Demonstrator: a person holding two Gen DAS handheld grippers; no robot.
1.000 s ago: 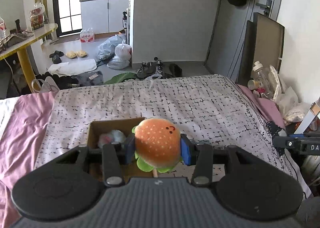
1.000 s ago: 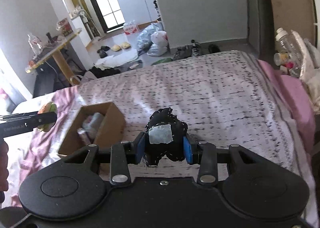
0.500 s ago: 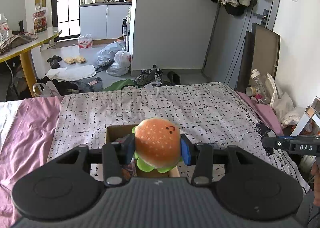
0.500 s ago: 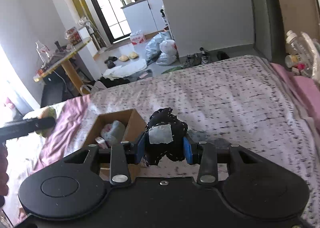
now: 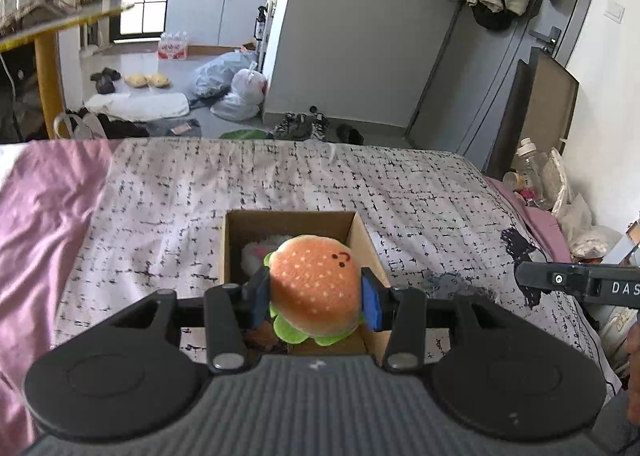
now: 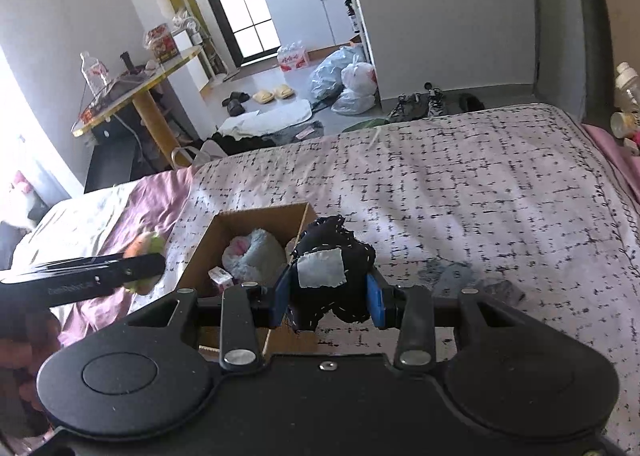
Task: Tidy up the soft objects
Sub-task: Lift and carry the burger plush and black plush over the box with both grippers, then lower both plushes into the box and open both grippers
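Over the box [image 5: 288, 221], near the middle of the bed [image 5: 420, 191], your left gripper [image 5: 316, 294] pinches the burger [image 5: 316, 288] between its blue pads, with the toy's green frill hanging just above the near part of the opening. Your right gripper [image 6: 328, 288] is clamped on a black toy [image 6: 332, 276] with a pale patch, sitting by the box's right wall and near corner; from these views it cannot be told whether it is fully over the opening. Inside the box a grey-and-pink plush [image 6: 252, 254] fills the far left, with a small pink item beside it at the near side. Judged from this, both toys are at the drop stage and none is released yet. Bring the burger a little farther in, toward the free space right of the plush, before spreading the pads, so it does not catch the near wall. Shift the black toy left until it clears the right wall. Release one at a time; the two tools are close together over a small opening. The cardboard looks light and may slide if nudged.
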